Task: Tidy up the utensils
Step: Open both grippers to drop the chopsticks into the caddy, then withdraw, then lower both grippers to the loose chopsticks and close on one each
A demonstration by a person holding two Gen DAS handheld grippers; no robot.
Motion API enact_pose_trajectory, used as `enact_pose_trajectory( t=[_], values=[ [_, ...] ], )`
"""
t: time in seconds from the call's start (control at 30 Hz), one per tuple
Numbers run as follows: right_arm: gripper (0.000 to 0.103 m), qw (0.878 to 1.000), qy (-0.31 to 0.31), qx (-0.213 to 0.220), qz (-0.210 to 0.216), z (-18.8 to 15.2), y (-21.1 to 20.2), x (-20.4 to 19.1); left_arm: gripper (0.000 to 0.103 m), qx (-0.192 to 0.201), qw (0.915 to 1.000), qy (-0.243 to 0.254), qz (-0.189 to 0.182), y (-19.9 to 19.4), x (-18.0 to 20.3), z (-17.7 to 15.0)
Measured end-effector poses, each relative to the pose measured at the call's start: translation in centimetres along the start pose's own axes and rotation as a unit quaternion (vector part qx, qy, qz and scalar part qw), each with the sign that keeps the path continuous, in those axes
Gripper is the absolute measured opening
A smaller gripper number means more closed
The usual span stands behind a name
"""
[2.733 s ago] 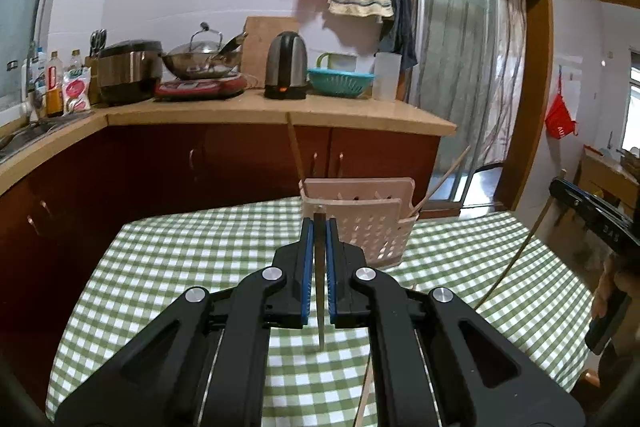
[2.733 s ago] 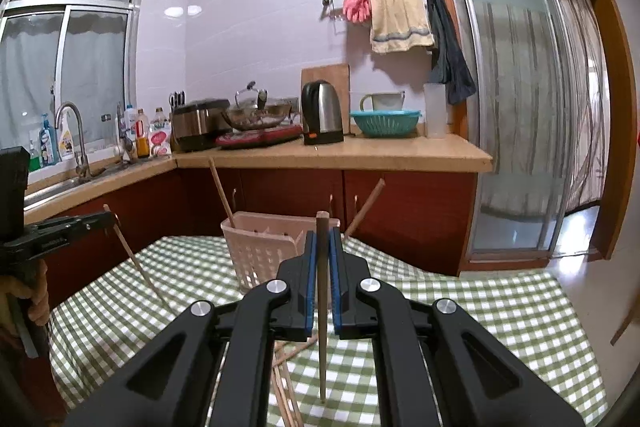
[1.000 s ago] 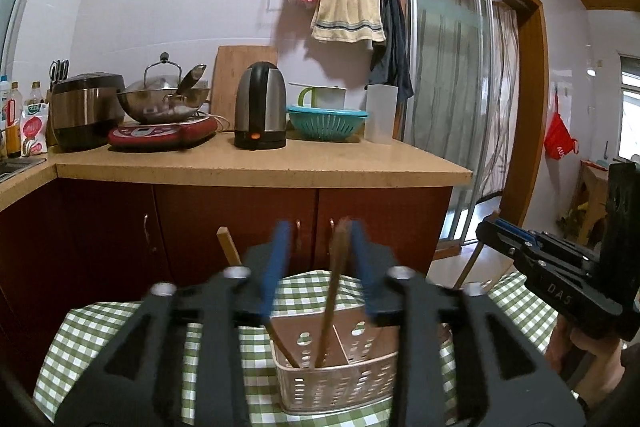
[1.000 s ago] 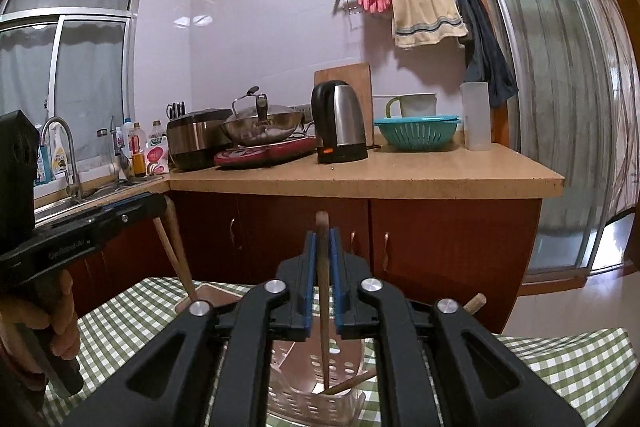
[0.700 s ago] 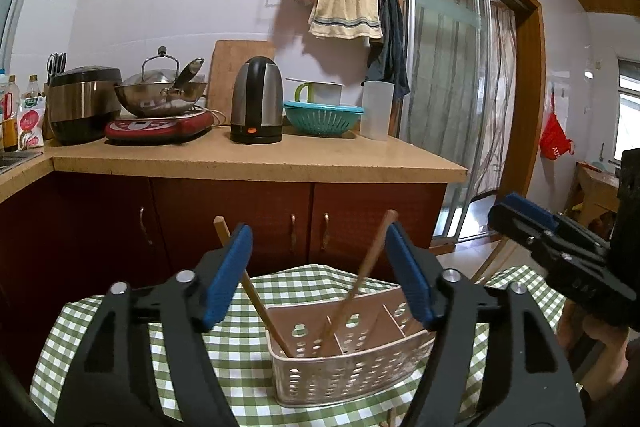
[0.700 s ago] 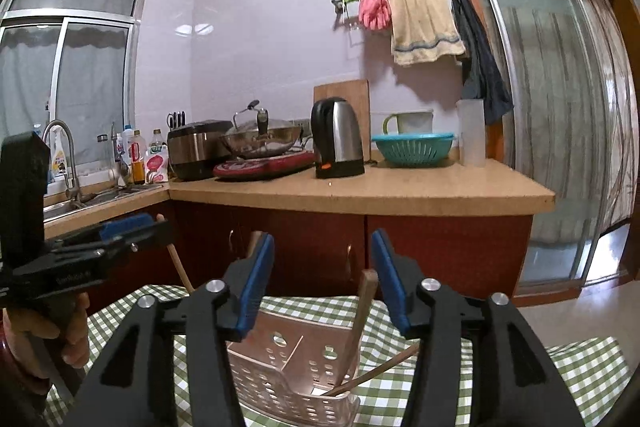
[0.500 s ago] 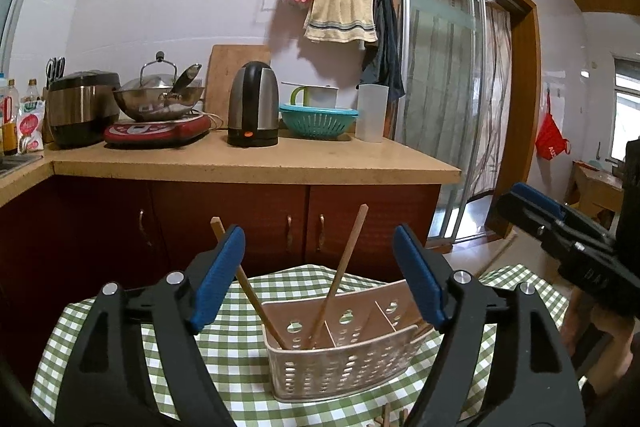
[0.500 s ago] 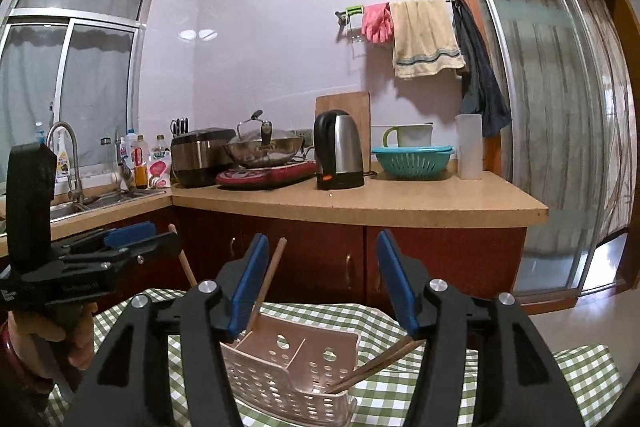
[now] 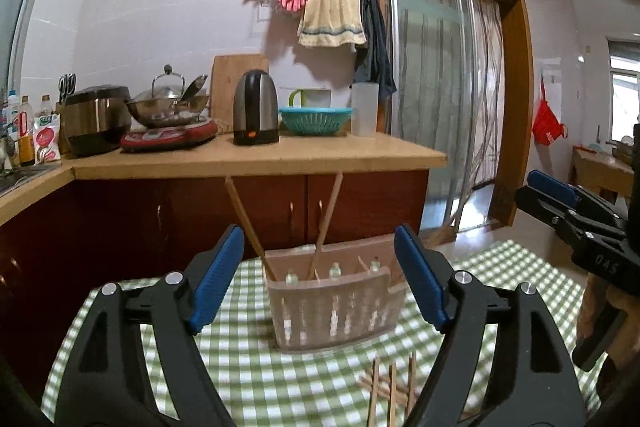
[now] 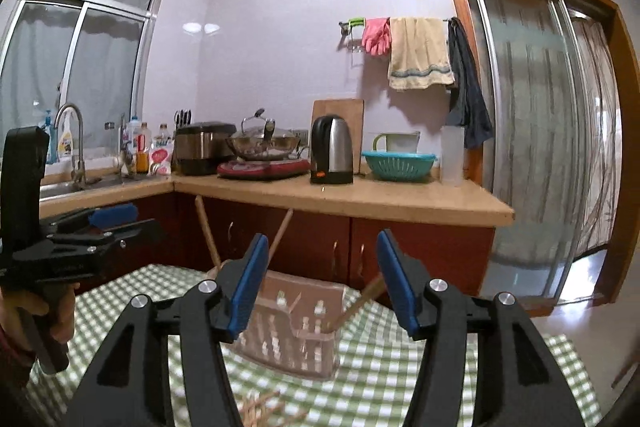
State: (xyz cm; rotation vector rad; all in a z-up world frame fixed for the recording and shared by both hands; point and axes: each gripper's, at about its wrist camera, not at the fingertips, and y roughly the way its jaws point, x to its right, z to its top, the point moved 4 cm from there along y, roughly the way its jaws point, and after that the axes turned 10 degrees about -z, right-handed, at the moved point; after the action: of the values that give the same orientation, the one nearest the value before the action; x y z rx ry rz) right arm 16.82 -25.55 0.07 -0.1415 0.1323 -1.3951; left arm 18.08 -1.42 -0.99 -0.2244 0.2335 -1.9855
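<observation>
A pale pink perforated utensil basket stands on the green checked tablecloth. It also shows in the right wrist view. Wooden chopsticks stand tilted in its compartments, and one leans out of its right end. More loose chopsticks lie on the cloth in front of the basket. My left gripper is open and empty, above and in front of the basket. My right gripper is open and empty, above the basket.
A wooden kitchen counter with dark red cabinets runs behind the table. It carries a kettle, a wok, a rice cooker and a teal colander. A sink with a tap is at the left. A sliding glass door is at the right.
Both grippers held a chopstick over the basket, then opened and let it drop in. Since then both have drawn back and the jaws have opened wider.
</observation>
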Motion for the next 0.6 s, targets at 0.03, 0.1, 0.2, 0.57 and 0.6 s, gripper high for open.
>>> enact_pose_trajectory(
  t=[0.03,0.1,0.2,0.57,0.6],
  values=[
    [0.056,1.000,-0.001,-0.011,0.002,-0.9,-0.5,0.0,0.076,-0.006,1.0000,-0.003,0.000,-0.3,0.2,-0.6],
    [0.056,1.000,-0.003,-0.028,0.002,-2.7,-1.3,0.1,0.076,-0.019,0.9997,-0.015,-0.001,-0.8,0.3,-2.1],
    [0.052,0.998,0.005,-0.063,0.007,-5.5,-2.1,0.3,0.076,-0.041,0.9988,-0.026,0.006,-1.3,0.6,-4.4],
    [0.035,0.983,0.016,-0.181,0.014,-16.5,-4.1,1.4,0.073,-0.113,0.9911,-0.063,0.028,-3.5,0.8,-12.8],
    [0.034,0.982,0.018,-0.188,0.015,-17.2,-4.3,1.5,0.073,-0.117,0.9906,-0.065,0.029,-3.7,0.7,-13.2]
  ],
)
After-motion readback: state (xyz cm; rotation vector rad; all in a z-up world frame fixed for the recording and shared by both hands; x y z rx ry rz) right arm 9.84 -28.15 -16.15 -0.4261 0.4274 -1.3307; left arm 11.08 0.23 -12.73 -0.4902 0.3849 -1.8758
